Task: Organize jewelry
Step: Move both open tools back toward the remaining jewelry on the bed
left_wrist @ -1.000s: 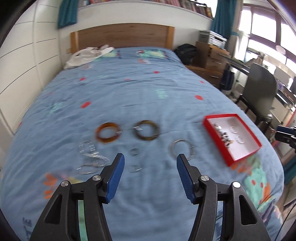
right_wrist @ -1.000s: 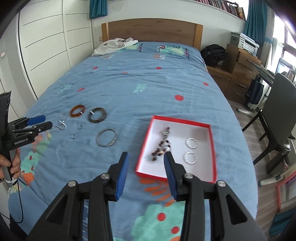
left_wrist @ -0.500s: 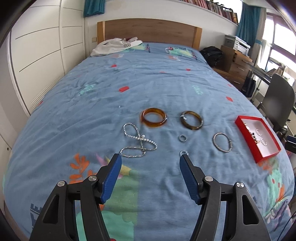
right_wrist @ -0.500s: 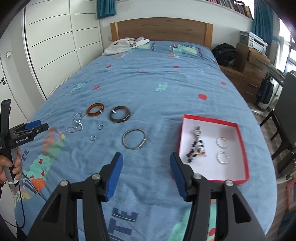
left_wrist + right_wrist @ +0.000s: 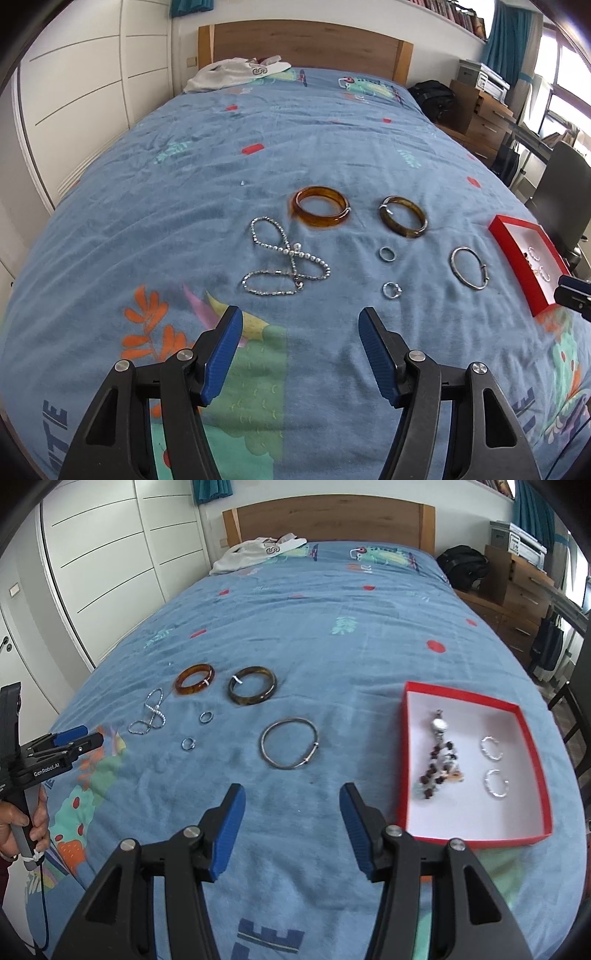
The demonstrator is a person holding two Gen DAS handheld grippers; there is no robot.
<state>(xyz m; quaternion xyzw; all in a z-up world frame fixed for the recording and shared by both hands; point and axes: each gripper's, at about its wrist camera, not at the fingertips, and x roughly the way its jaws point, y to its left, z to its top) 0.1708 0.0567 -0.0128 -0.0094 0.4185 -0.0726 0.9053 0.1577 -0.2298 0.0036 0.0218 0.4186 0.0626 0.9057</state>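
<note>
On the bed cover (image 5: 332,635), in the middle of the right wrist frame, lies a thin bangle (image 5: 289,747). Behind it two thick bangles (image 5: 194,679) (image 5: 252,685) lie side by side. Left of them is a chain (image 5: 149,716), and two small rings (image 5: 206,717) (image 5: 188,743) lie between chain and thin bangle. At the right stands an open box (image 5: 532,734); in it a beaded bracelet (image 5: 439,755) lies left of two small hoops (image 5: 491,747) (image 5: 496,782).

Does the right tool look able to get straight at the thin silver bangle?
Probably yes: the right tool is open and empty, the thin silver bangle lies flat just ahead, apart from the other pieces, with only bare bedspread between.
</note>
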